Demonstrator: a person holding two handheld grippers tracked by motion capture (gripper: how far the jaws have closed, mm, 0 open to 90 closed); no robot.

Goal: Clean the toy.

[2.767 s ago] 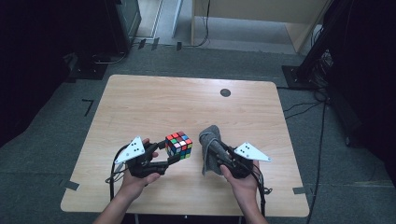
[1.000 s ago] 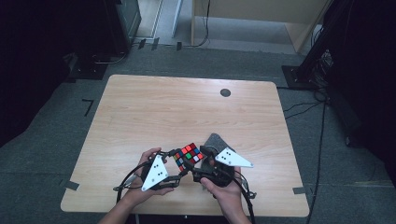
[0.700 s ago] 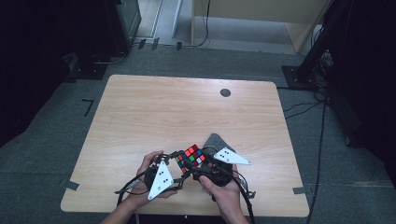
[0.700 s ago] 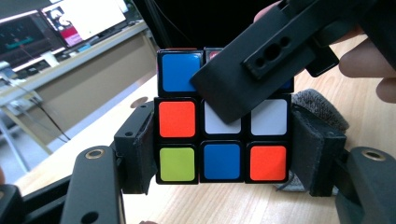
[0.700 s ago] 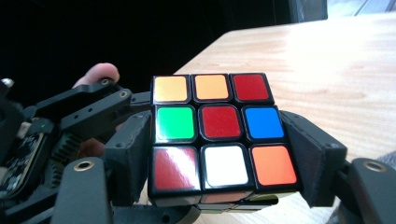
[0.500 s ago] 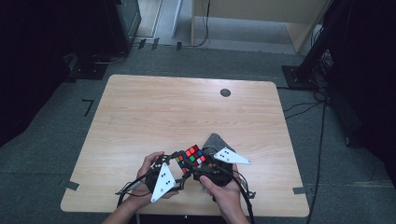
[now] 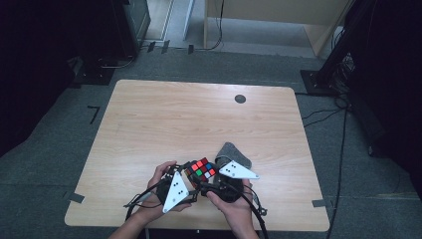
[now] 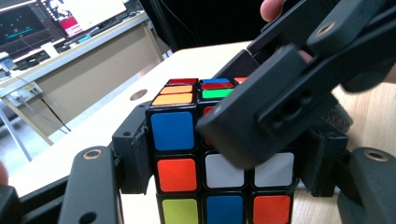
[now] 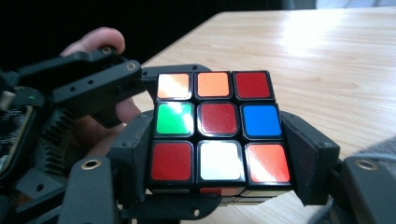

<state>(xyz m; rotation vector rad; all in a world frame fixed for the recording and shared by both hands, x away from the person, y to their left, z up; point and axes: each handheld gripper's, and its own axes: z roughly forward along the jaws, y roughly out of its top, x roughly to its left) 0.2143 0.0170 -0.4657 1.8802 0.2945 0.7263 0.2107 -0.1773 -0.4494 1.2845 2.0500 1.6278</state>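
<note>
High view: puzzle cube (image 7: 201, 168) held up off the table (image 7: 149, 119) near its front edge, between both hands. Left gripper (image 8: 219, 154) clamps lower layers as anchor; right gripper (image 9: 219, 154) clenched on top layer, likely set to twist it.

Right claw (image 8: 275, 100) blocks part of cube (image 8: 205, 172) in left gripper view; cube bottom row cut off by frame edge.

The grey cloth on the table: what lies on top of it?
The right hand and its gripper rest over the near part of the grey cloth; its far corner is bare. What lies under that hand is covered.
</note>
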